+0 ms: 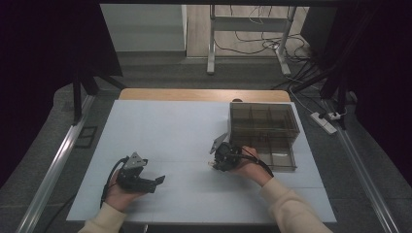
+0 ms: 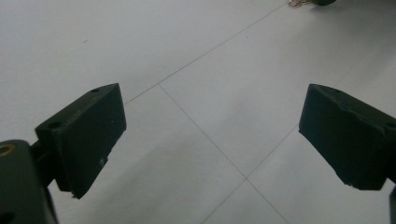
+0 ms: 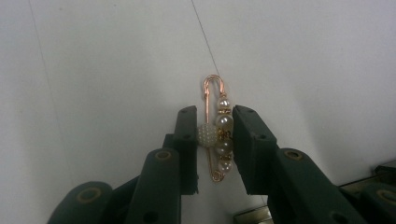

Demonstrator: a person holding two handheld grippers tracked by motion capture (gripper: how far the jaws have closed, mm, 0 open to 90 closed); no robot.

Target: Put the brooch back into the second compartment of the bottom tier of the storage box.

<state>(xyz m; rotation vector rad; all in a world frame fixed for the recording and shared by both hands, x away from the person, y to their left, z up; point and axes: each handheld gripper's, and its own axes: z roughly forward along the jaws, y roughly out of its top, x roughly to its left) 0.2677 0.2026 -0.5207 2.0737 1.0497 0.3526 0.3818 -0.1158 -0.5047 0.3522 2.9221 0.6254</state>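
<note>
A gold safety-pin brooch (image 3: 219,135) strung with pearls and a beaded pearl ball lies on the white table top (image 1: 170,131). My right gripper (image 3: 215,114) points down over it, its two black jaws closed in on the pearls from both sides, with the pin's looped head sticking out beyond the tips. In the high view this gripper (image 1: 214,162) sits just left of the box's pulled-out drawer (image 1: 279,155). My left gripper (image 2: 212,135) is open and holds nothing, resting low over bare table at the front left (image 1: 156,182).
A dark see-through organizer box (image 1: 262,121) with several compartments stands at the table's back right, its lower drawer drawn toward me. Beyond the table lie a desk frame and floor cables (image 1: 252,43), and a power strip (image 1: 324,121) at the right.
</note>
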